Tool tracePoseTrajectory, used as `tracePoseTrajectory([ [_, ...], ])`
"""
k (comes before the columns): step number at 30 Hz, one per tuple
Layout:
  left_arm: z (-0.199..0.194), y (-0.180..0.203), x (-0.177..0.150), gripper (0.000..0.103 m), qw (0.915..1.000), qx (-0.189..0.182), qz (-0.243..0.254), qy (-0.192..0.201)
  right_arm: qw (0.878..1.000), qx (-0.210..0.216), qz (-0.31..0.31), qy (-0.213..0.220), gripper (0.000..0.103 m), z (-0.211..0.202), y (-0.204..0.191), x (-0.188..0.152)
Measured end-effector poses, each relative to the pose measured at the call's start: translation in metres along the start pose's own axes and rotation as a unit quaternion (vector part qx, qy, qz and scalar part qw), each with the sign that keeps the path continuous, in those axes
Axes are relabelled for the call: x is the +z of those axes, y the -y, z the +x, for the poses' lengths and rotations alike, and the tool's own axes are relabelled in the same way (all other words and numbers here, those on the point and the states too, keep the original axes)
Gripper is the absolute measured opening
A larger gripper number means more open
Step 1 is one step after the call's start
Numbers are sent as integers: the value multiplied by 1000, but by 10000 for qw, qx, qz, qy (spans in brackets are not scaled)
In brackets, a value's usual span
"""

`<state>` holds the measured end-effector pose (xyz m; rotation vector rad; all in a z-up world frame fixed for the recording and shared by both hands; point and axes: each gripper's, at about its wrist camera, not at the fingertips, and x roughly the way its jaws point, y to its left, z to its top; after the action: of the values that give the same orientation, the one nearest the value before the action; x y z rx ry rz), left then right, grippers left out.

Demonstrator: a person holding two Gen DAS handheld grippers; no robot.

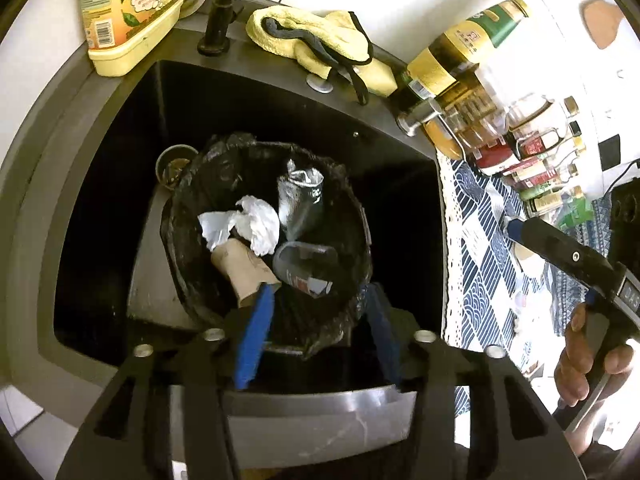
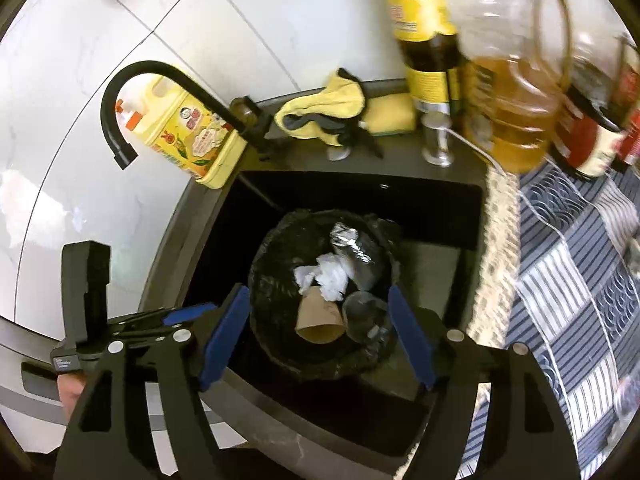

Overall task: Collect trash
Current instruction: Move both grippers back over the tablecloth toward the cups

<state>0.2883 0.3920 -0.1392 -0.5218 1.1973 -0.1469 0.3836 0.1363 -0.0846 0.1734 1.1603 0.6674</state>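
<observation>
A black bag-lined bin [image 1: 182,200] [image 2: 262,276] stands in the dark sink. Inside lie a crumpled white tissue [image 1: 256,224] [image 2: 330,274], a brown paper cup [image 1: 240,268] [image 2: 320,316] on its side, a clear plastic cup [image 1: 300,260] [image 2: 362,312] and a silvery foil wrapper [image 1: 300,196] [image 2: 352,244]. My left gripper [image 1: 320,292] hovers above the bin's near rim, open, with nothing held. My right gripper [image 2: 316,292] also hangs over the bin, open wide and empty; the trash shows between its blue pads, well below them.
Behind the sink [image 1: 100,184] are a black faucet [image 2: 120,92], a yellow soap bottle [image 1: 128,12], a yellow cloth [image 1: 316,40] and a sponge [image 2: 390,114]. Oil and sauce bottles [image 2: 516,92] crowd the right counter on a blue patterned mat [image 2: 568,264]. A hand [image 1: 580,360] grips the other tool.
</observation>
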Motion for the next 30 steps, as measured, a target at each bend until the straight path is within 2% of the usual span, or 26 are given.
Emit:
tracePoseTrajectory([
  [5, -2, 18, -15, 50, 9997, -180, 26, -161, 9972, -681, 159, 267, 72, -31, 16, -16],
  [6, -3, 27, -18, 50, 9995, -224, 143, -176, 9966, -735, 185, 325, 72, -37, 19, -18],
  [8, -4, 43, -21, 58, 9989, -221, 389, -116, 9952, -785, 134, 568, 72, -60, 24, -24],
  [11, -3, 64, -23, 60, 9980, -195, 604, -11, 9927, -897, -35, 811, 73, -90, 34, -29],
  [12, -2, 73, -24, 60, 9979, -255, 588, -17, 9926, -901, -108, 805, 76, -102, 42, -29],
  [13, -3, 80, -25, 60, 9977, -332, 594, -1, 9926, -869, -122, 846, 85, -112, 48, -29],
  [15, -5, 94, -28, 60, 9971, -406, 648, 67, 9909, -824, -76, 1065, 90, -138, 69, -29],
  [16, -6, 106, -32, 60, 9967, -424, 673, 135, 9899, -868, -84, 1116, 96, -148, 78, -28],
  [20, -3, 139, -41, 67, 9962, -444, 687, 285, 9789, -1408, -166, 1471, 98, -192, 129, -25],
  [22, 3, 156, -46, 67, 9963, -413, 669, 349, 9753, -1615, -333, 1468, 98, -208, 155, -23],
  [26, 16, 192, -57, 76, 9970, -379, 434, 515, 9744, -1836, -611, 1146, 98, -228, 205, -21],
  [28, 22, 208, -64, 78, 9972, -454, 130, 584, 9737, -2003, -508, 957, 98, -233, 231, -20],
  [30, 30, 224, -71, 78, 9970, -557, 5, 538, 9774, -1928, -456, 736, 98, -235, 262, -18],
])
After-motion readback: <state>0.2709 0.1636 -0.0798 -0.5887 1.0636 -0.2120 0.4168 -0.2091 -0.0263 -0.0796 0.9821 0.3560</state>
